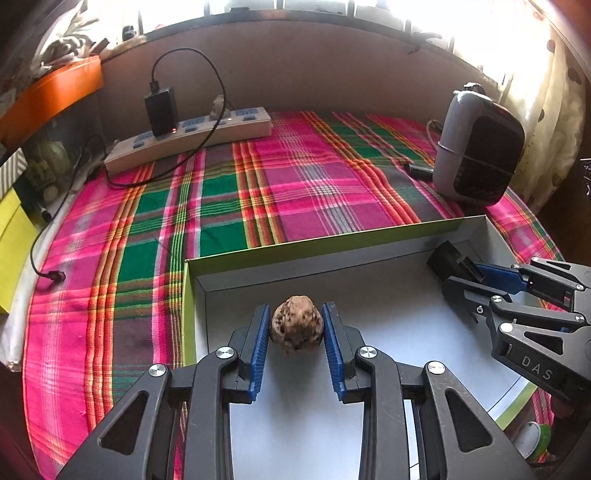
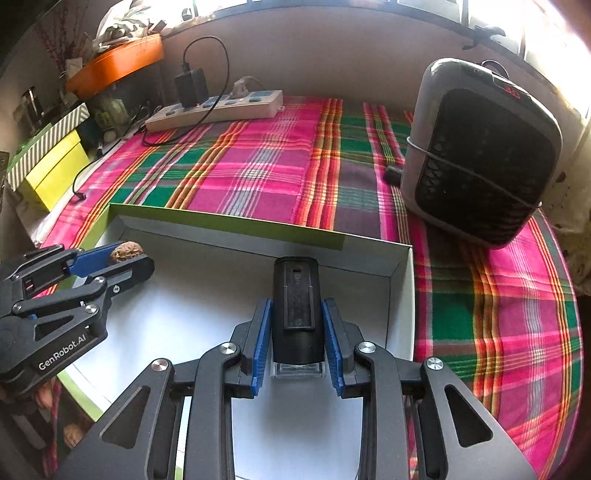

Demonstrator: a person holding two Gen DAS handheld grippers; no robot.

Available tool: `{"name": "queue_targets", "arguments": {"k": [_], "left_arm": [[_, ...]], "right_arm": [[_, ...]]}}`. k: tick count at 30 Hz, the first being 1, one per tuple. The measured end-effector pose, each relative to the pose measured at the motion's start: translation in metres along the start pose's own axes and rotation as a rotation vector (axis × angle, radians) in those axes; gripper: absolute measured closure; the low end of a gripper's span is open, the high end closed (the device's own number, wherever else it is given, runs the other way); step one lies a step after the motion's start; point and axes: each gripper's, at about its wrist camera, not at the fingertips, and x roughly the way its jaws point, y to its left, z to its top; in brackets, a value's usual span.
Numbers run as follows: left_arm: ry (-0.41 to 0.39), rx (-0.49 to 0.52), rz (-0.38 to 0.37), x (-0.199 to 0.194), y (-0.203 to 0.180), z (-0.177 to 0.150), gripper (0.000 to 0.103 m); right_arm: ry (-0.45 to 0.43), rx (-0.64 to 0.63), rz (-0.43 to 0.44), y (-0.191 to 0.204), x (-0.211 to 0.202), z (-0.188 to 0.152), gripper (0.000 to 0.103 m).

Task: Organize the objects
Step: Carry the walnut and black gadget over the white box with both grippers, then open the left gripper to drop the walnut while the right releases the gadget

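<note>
the left gripper (image 1: 296, 328) clamps a walnut (image 1: 297, 325) above the box's (image 1: 321, 245) near-left corner, the right gripper (image 2: 297, 328) pinches a black device (image 2: 295, 306) lengthwise toward its far-right corner.

Plaid pink-green cloth (image 1: 295, 177) covers table; beige wall (image 1: 314, 70) across upper frame; glaring windows (image 1: 177, 11) along top; orange shelf (image 1: 51, 92) upper left; pale curtain (image 1: 557, 122) far right
</note>
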Motion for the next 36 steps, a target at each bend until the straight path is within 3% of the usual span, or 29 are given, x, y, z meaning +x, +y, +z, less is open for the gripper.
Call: {"name": "queue_targets", "arguments": {"k": [20,28,36], "left_arm": [[0.001,-0.004,-0.014,-0.001,-0.001,-0.001,0.074],[-0.006,-0.005,-0.023,-0.009,-0.002,-0.003,0.072],[-0.033,-0.008,-0.028,-0.028,-0.004,-0.007,0.071]], "right_arm": [[-0.009,0.022,-0.004,-0.001,0.0,-0.001,0.074],[-0.031,0.03,-0.006,-0.001,-0.008,-0.002,0.066],[-0.058,0.025,-0.003,0.005,-0.023,-0.008,0.066]]}}
